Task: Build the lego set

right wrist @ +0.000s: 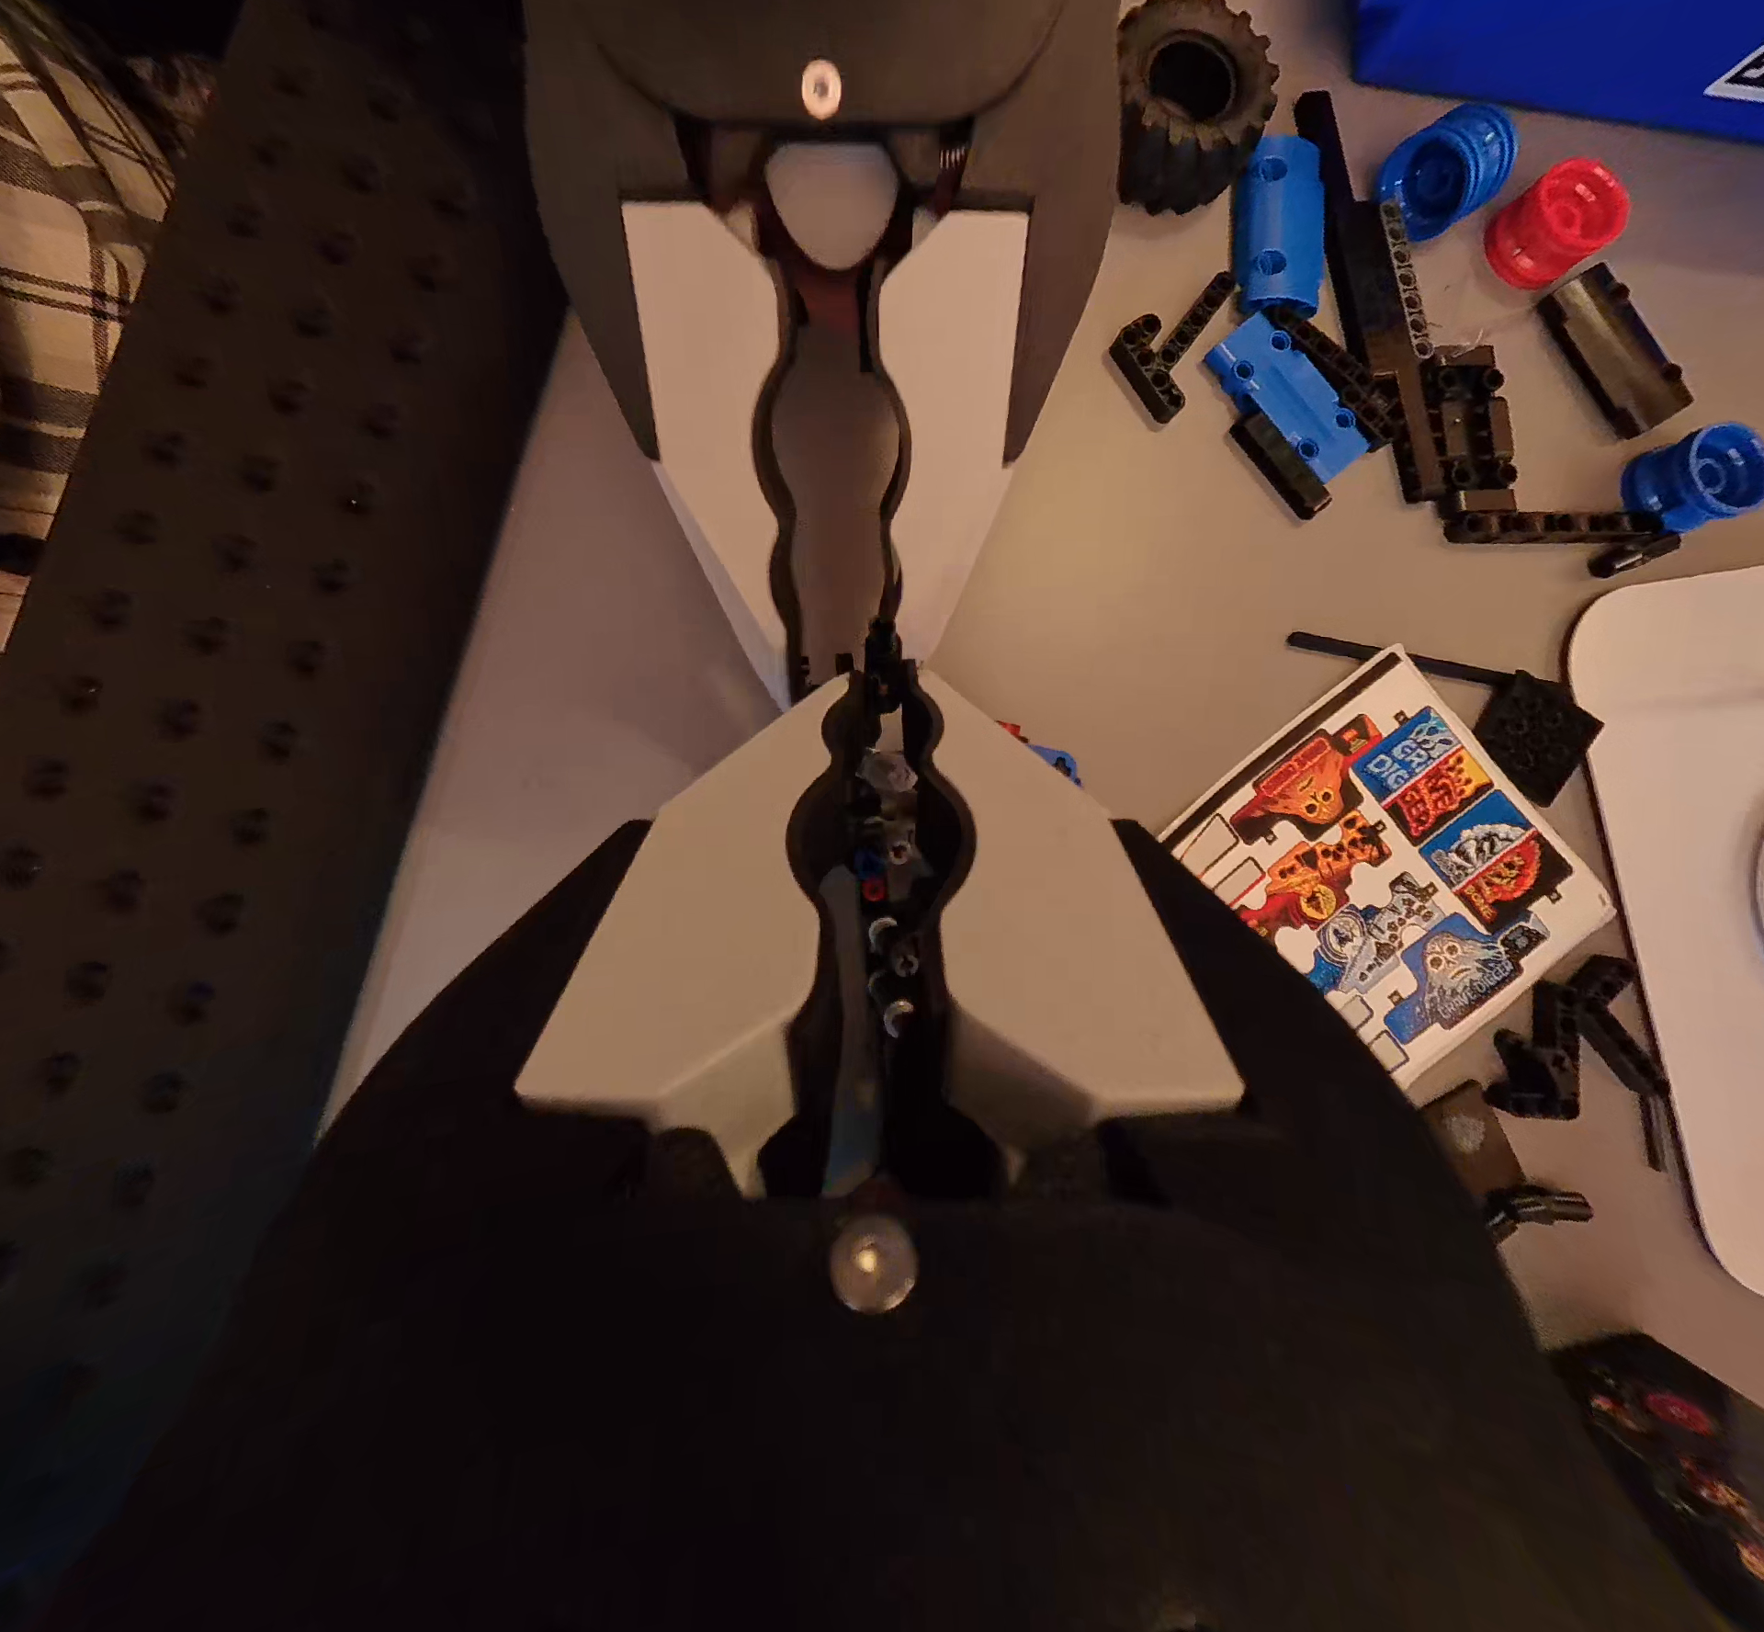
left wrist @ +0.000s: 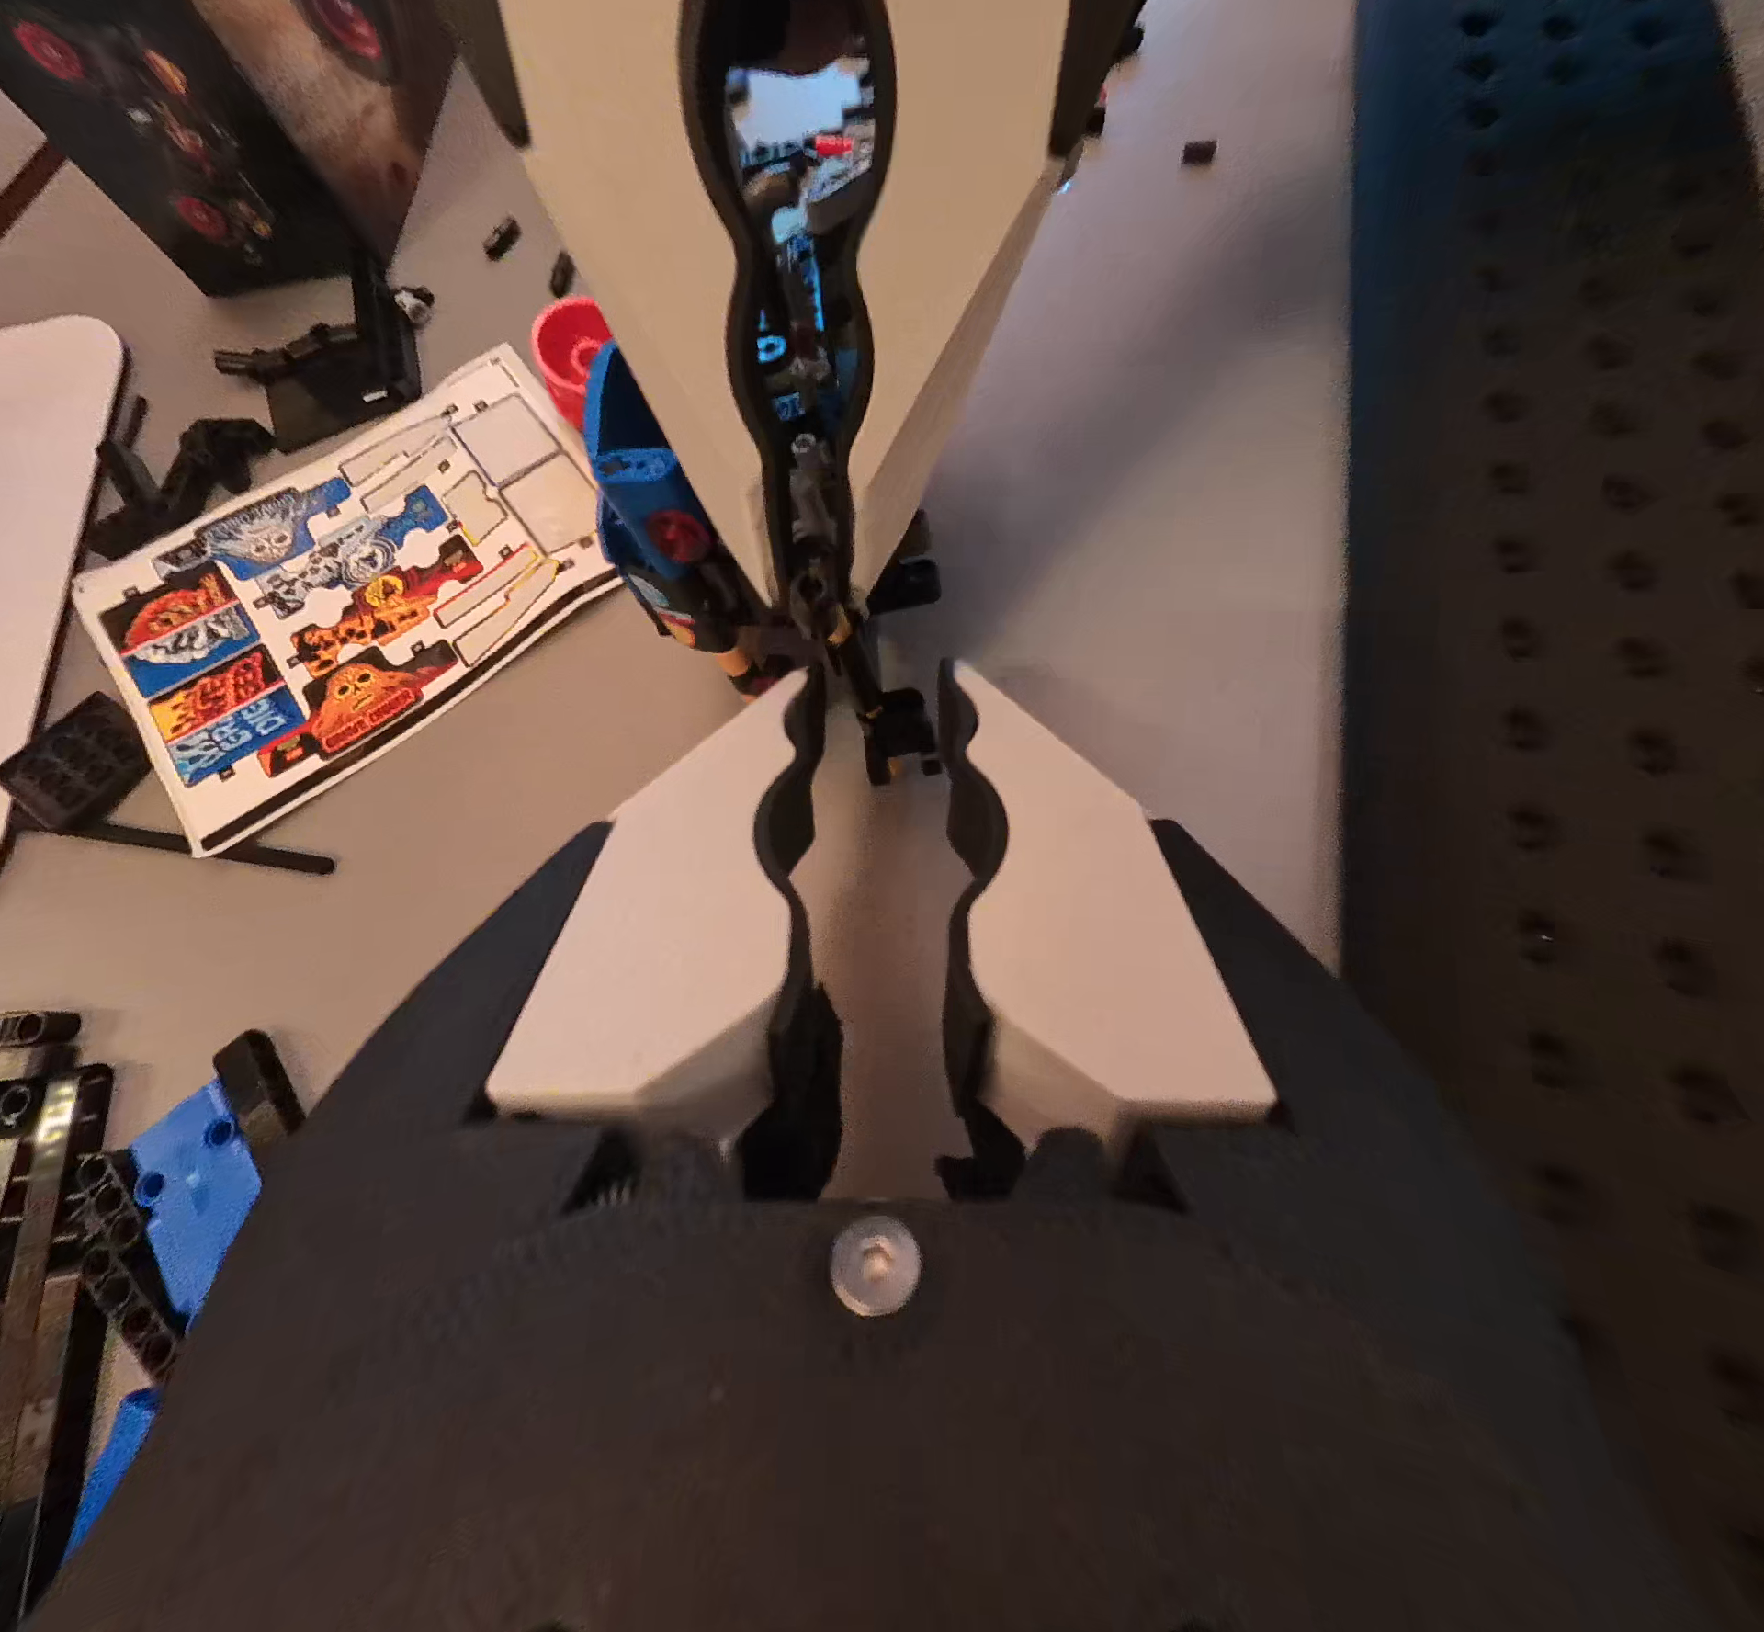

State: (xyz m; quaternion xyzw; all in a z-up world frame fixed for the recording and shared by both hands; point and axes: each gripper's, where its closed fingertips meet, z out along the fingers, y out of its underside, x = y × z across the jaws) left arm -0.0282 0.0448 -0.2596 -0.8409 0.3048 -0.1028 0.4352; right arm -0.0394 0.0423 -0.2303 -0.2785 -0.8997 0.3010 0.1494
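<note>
Lego assembly (left wrist: 821, 593) sits dead centre of the left wrist view, a thin stack of black, grey and blue parts pinched between the two claws that meet tip to tip. Right gripper (right wrist: 883, 708) is closed tight on it: in the right wrist view the black and grey pieces run down the narrow slot between its white fingers (right wrist: 725, 937), in the middle of the frame. Left gripper (left wrist: 878, 708) stands with its jaws parted, a clear gap between the wavy black pads (left wrist: 969, 822), and the end of the assembly pokes into that gap; whether the pads actually touch it, I can't tell. Off to the left of the left wrist view lies the sticker sheet (left wrist: 334, 593) flat on the grey table (left wrist: 430, 918), with the dark set box (left wrist: 191, 87) standing at upper left. Over in the right wrist view, upper right, loose parts are scattered: a black tyre (right wrist: 1193, 97), blue wheel hubs (right wrist: 1446, 168), a red wheel hub (right wrist: 1556, 221) and black beams (right wrist: 1451, 431). A dark perforated surface (right wrist: 220, 536) fills the left side.
</note>
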